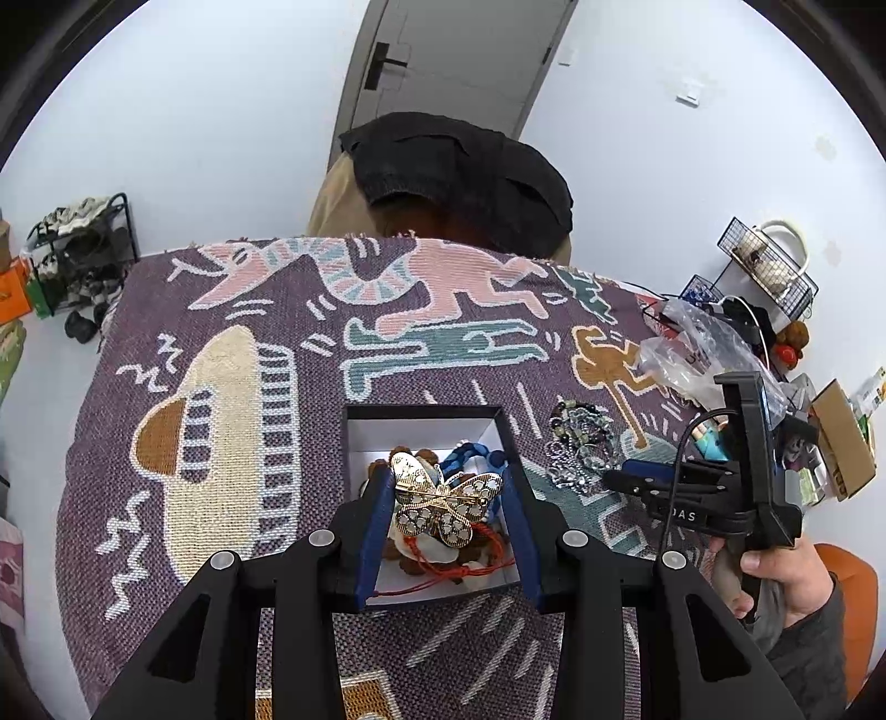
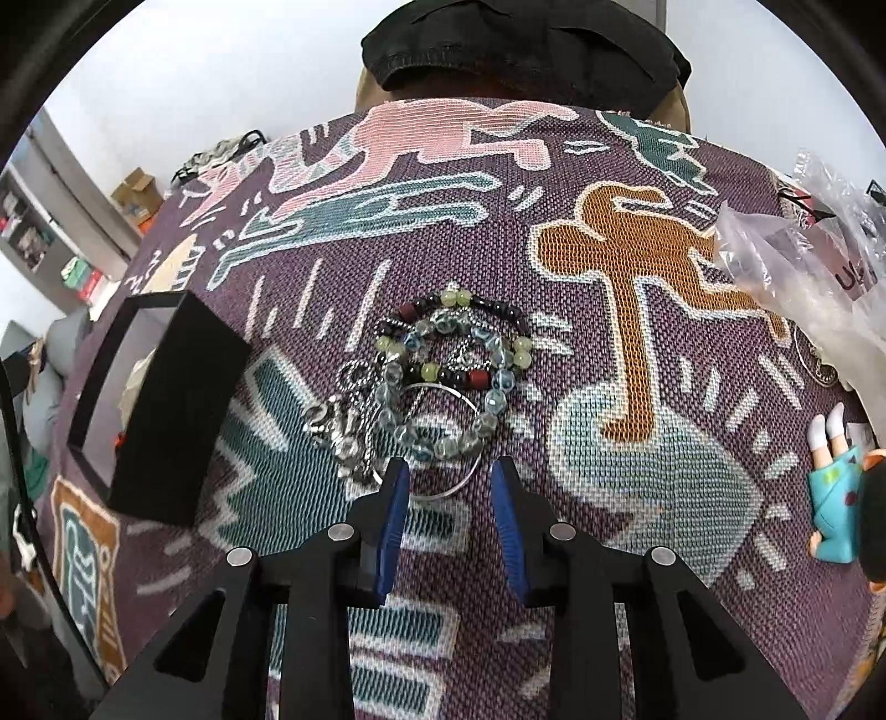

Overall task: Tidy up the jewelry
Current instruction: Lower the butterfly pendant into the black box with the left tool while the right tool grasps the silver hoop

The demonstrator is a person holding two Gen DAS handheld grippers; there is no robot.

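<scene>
Nearest, the left claw (image 1: 448, 498) grips a gold butterfly brooch (image 1: 447, 501) over the open black jewelry box (image 1: 423, 412), which already holds beads and cords, while the right claw (image 2: 449, 482) hangs with jaws parted just short of the bracelet pile (image 2: 437, 376) toward the worktop's right side. Both rest on a purple woven cloth (image 1: 221, 310) with cartoon figures; crumpled plastic bags (image 1: 692, 349) clutter the right edge. Past the far edge stand a cloth-draped chair (image 1: 459, 171), a grey door (image 1: 459, 50), white walls and a shoe rack (image 1: 83, 255).
</scene>
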